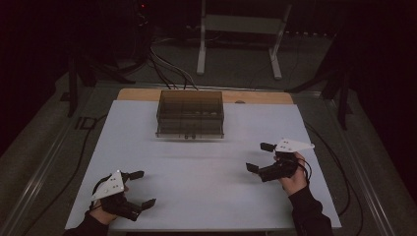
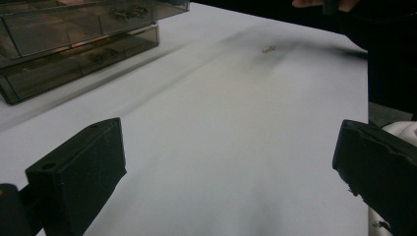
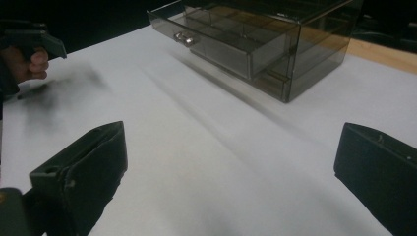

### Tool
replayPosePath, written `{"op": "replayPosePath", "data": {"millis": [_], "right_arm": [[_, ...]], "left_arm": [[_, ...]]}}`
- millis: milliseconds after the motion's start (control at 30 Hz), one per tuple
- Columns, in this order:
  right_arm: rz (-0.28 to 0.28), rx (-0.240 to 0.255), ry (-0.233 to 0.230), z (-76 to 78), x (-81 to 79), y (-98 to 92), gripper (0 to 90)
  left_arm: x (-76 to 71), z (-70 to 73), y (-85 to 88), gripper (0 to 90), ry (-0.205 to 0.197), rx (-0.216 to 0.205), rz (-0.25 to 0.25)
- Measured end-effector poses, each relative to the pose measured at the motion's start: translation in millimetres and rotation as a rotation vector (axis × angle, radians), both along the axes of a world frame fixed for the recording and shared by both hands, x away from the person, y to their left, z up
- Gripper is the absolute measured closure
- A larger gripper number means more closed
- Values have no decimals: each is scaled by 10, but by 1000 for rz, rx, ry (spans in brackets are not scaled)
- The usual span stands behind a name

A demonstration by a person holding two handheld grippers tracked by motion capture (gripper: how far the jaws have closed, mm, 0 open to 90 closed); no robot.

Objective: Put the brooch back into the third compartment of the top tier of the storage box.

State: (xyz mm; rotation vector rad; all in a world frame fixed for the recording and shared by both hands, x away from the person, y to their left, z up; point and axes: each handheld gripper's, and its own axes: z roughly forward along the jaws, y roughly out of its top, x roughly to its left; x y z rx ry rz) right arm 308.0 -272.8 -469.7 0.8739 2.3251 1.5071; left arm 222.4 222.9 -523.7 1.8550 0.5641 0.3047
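The high view looks forward and down over the tabletop (image 1: 206, 162). Each gripper view sits low behind its own tongs, close to the surface. Both share the drawer box (image 2: 74, 44) beyond the tongs.

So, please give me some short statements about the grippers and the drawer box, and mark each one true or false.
1. The left gripper has its jaws wide apart, holding nothing. True.
2. The right gripper is closed on the drawer handle. False: it is open and hangs over the white table, apart from the box.
3. The smoky clear drawer box stands at the far middle of the table. True.
4. The box lies on its side. False: it stands upright.
5. A small metal piece lies on the table. True.
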Motion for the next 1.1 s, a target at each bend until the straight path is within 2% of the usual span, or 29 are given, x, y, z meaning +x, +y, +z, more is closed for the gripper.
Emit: {"op": "replayPosePath", "data": {"millis": [100,200,233,300,367,467,533,800,833,900,933,1033,1067,1100], "right_arm": [[0,-14,34,-71,49,-18,0],[-6,-19,31,-107,65,-27,0],[-14,-43,39,-135,72,-30,0],[-23,-57,43,-145,72,-32,0],[-22,-53,76,-172,84,-44,0],[-36,-76,102,-224,94,-58,0],[-62,-83,110,-255,102,-65,0],[-82,-84,136,-335,108,-123,3],[-84,-95,130,-340,102,-129,47],[-95,-100,128,-343,97,-134,71],[-92,-117,146,-369,91,-135,138],[-90,-139,156,-390,85,-125,162],[-86,-157,172,-412,85,-119,243],[-86,-157,172,-412,85,-119,243]], "left_arm": [[-3,3,0,5,0,-1,-2],[-4,2,1,5,0,-1,0],[-5,2,-1,5,0,1,0],[-5,2,-1,5,0,-1,-2],[-4,1,2,5,1,0,2],[-6,3,1,5,-3,3,0],[-4,2,2,5,0,-3,2],[-10,3,-2,5,1,2,-3],[-11,5,-3,5,-1,3,-3],[-11,5,0,5,0,2,-2],[-11,3,-1,5,1,-1,-2],[-8,4,-3,5,1,1,-4],[-8,3,-3,5,2,1,-2],[-9,3,-3,5,2,1,-2]]}}
